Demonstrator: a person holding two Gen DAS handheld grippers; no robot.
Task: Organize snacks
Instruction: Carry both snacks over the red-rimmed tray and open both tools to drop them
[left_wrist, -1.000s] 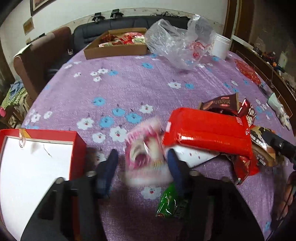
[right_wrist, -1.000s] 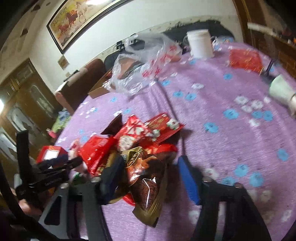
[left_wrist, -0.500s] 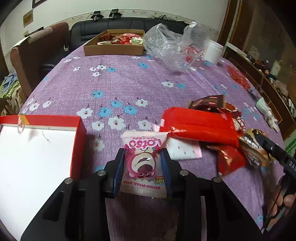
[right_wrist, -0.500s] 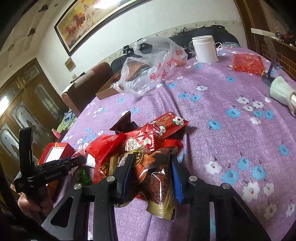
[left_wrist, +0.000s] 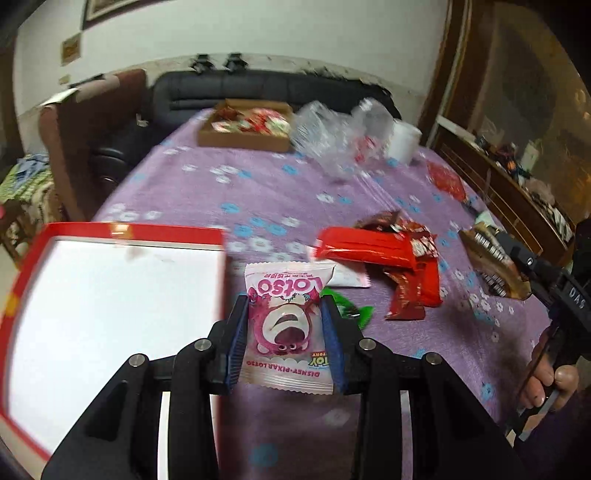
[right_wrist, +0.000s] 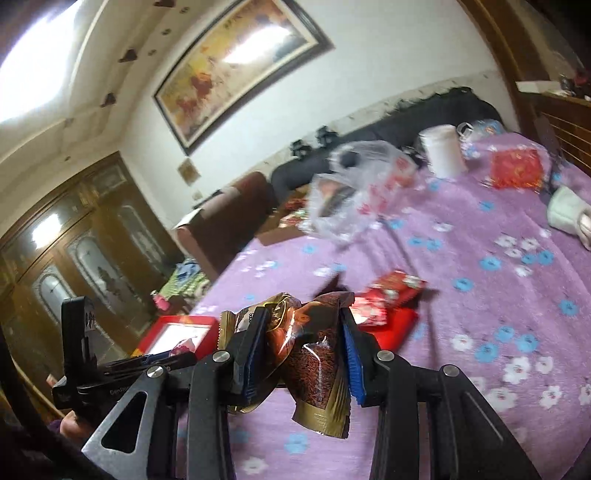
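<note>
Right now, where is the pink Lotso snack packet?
In the left wrist view, the pink Lotso packet is clamped in the left gripper, just right of the red box, in front of the long red packet.

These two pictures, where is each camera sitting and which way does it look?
Left wrist: rides the left gripper, which pinches a pink Lotso packet beside the red box; a hand shows.
Right wrist: rides the right gripper, which clamps a brown-gold packet; looks across the purple table.
Shared: red box, plastic bag, white jar.
</note>
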